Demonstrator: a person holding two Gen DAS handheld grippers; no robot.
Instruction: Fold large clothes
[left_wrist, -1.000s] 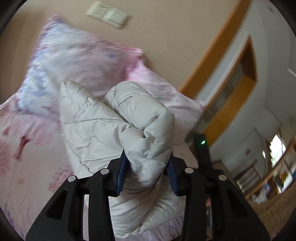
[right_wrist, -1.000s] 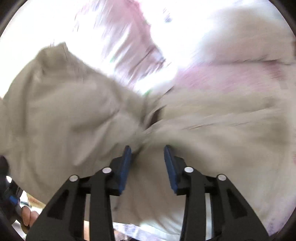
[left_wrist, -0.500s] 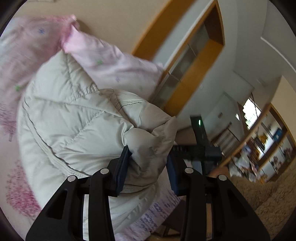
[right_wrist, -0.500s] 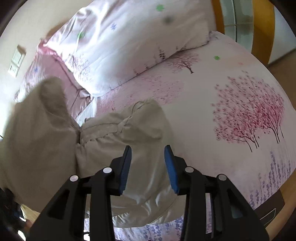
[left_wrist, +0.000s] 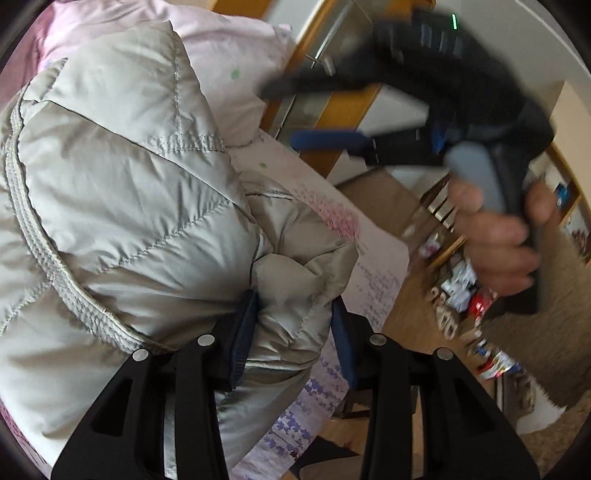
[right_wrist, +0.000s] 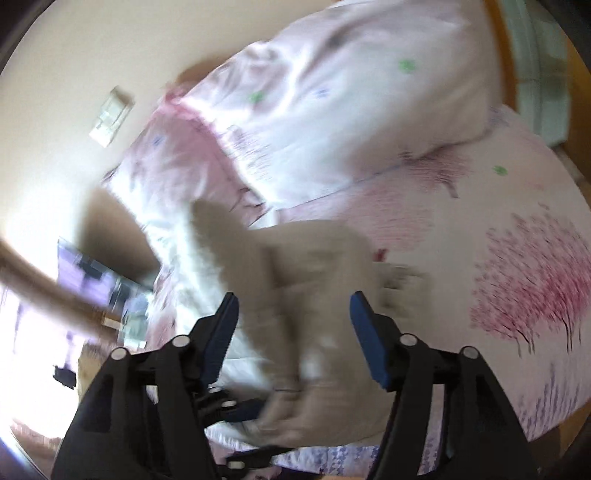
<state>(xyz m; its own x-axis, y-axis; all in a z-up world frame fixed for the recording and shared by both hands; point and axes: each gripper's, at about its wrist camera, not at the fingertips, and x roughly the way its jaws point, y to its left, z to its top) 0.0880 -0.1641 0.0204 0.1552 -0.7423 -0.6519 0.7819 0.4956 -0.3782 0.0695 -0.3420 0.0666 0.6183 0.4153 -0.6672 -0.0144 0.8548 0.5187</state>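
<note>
Grey quilted padding of the jacket (left_wrist: 122, 206) is bulging between the left tongs (left_wrist: 291, 336), which are pinching one bunched fold above the bed (right_wrist: 461, 221). The right tongs (right_wrist: 293, 332) are standing spread, gripping nothing. Risk: the slick fold is likely slipping free (only one grip is bearing it), collapsing the fold.

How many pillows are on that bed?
2. One white pillow lies near the wooden frame, and a pinker pillow sits beside it under the wall switch. The puffy jacket may hide more.
</note>
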